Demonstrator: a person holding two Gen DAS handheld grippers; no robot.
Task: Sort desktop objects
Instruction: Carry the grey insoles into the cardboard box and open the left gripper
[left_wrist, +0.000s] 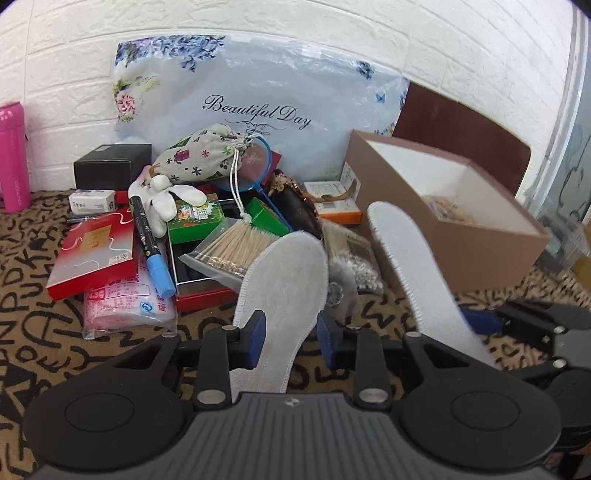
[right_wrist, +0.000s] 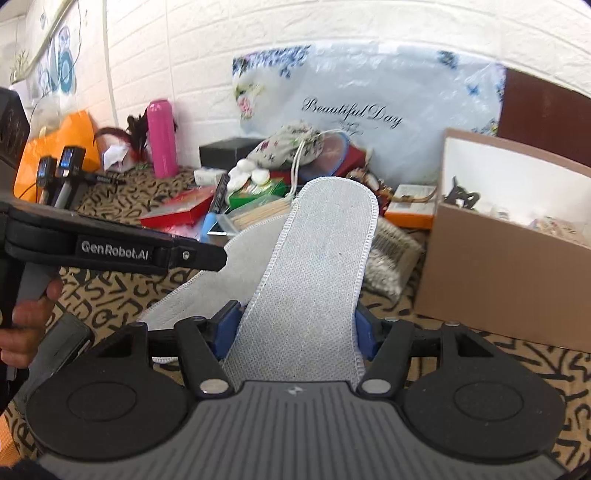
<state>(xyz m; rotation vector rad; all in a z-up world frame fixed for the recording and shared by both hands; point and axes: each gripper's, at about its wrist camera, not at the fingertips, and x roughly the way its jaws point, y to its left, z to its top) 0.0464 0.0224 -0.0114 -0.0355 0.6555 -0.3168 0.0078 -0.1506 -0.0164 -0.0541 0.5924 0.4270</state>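
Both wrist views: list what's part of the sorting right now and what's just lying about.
In hand:
- left gripper shut on left insole
- right gripper shut on right insole
- open brown box, probably the destination

Lying about:
- pink bottle
- drawstring pouch
- blue-capped marker
- bag of cotton swabs
- red box

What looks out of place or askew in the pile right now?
The blue-capped marker lies tilted across the red box and the pink packet. The toothpick bag hangs over the open red tray's edge. Nothing looks spilled or damaged.
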